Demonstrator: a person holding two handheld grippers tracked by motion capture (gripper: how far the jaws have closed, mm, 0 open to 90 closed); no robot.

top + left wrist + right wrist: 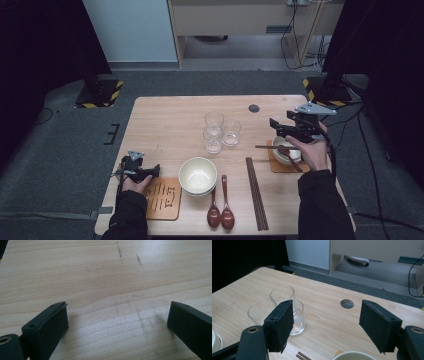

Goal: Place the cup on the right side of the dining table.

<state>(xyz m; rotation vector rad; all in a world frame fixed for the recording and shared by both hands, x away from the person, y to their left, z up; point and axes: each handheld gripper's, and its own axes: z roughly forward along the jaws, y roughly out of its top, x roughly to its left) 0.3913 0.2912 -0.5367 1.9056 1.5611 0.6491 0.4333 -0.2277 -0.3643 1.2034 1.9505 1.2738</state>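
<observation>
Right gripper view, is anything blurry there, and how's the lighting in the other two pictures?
Right gripper view: the near jaws are slightly soft, the glasses fairly sharp. Left gripper view: even light, soft shadows under the jaws on the table. High view: table well lit, both sides of the room very dark.

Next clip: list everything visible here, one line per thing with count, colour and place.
table: one, light wood, centre of the high view
glasses: three, clear, clustered mid-table
stacked bowls: one stack, cream, near edge
small bowl: one, white, on the right mat
spoon in bowl: one, brown, resting in the small bowl
spoons: two, reddish brown, side by side at near edge
chopsticks: brown, lying right of the spoons
left mat: one, wood-coloured, slatted
right mat: one, brown
left hand-held gripper: black, open, resting by the left mat
right hand-held gripper: black, open, nothing between jaws, raised above the small bowl
</observation>
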